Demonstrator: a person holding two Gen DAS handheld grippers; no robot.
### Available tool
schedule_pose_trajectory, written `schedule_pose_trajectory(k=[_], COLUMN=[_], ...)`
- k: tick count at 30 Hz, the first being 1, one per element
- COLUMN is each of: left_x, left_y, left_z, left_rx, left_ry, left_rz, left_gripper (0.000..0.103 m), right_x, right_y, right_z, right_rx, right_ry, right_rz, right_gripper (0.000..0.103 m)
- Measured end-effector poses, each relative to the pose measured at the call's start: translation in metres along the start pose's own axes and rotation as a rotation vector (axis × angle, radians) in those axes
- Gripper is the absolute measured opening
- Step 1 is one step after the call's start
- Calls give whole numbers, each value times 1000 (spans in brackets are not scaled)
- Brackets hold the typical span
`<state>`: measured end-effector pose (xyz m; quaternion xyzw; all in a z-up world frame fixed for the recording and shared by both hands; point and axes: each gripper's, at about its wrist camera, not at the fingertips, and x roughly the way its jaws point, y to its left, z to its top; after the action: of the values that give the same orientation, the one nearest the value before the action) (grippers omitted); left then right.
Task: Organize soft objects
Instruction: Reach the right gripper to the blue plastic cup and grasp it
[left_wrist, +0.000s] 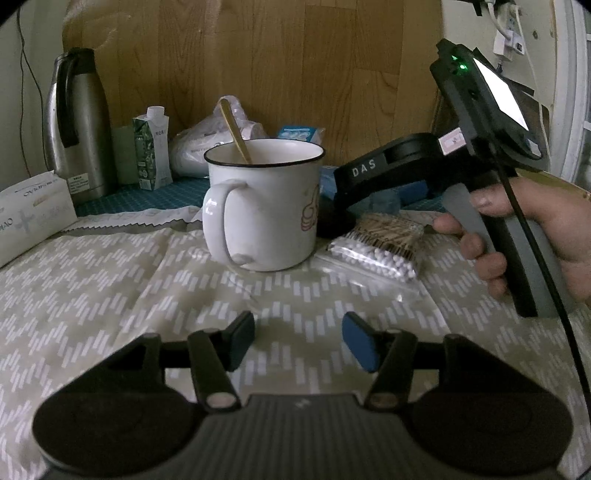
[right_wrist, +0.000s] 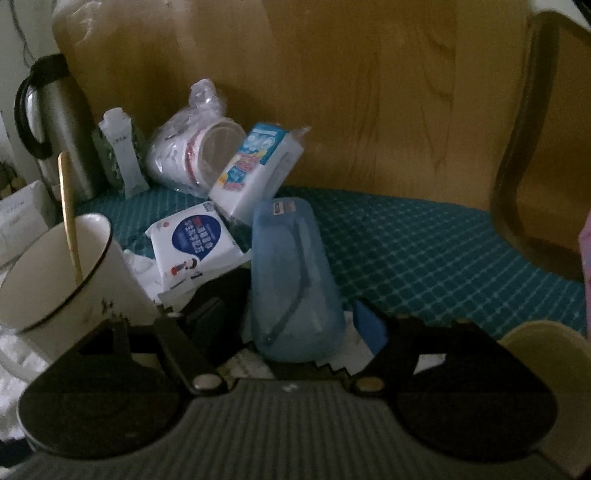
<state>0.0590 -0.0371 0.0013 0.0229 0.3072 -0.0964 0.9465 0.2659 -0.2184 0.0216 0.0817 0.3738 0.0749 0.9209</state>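
My left gripper is open and empty, low over the patterned cloth. A clear bag of cotton swabs lies ahead to the right, beside a white enamel mug holding a wooden spoon. My right gripper is open, its jaws on either side of the near end of a translucent blue case; whether they touch it I cannot tell. A white wet-wipes pack lies left of the case. A tissue pack leans behind it. In the left wrist view the right gripper's body reaches in behind the mug.
A steel thermos, a carton, a plastic bag of cups and a white box stand along the back and left. A wooden board backs the table. A cream container is near right. A teal mat covers the far table.
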Motion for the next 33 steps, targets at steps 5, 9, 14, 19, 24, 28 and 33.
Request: schedule_pose_trajectory(k=[5, 9, 14, 19, 24, 28, 33], left_x=[0, 0, 0, 0, 1, 1, 0], left_y=[1, 1, 0, 0, 0, -1, 2], left_z=[0, 0, 0, 0, 0, -1, -1], left_rx=[1, 1, -2, -6, -7, -10, -36], left_ry=[0, 0, 0, 0, 0, 0, -4], left_rz=[-3, -4, -6, -7, -10, -13, -27], left_gripper=[54, 55, 56, 56, 57, 57, 57], right_x=[6, 6, 9, 19, 17, -9, -81], right_y=[-8, -8, -14, -17, 2, 10, 0], right_z=[4, 5, 10, 20, 22, 11, -31], right_rx=[71, 65, 54, -13, -163, -274, -336], right_ry=[24, 26, 44, 92, 101, 56, 1], right_rz=[16, 12, 7, -24, -79, -135, -94], right_gripper=[74, 73, 75, 75, 57, 57, 57])
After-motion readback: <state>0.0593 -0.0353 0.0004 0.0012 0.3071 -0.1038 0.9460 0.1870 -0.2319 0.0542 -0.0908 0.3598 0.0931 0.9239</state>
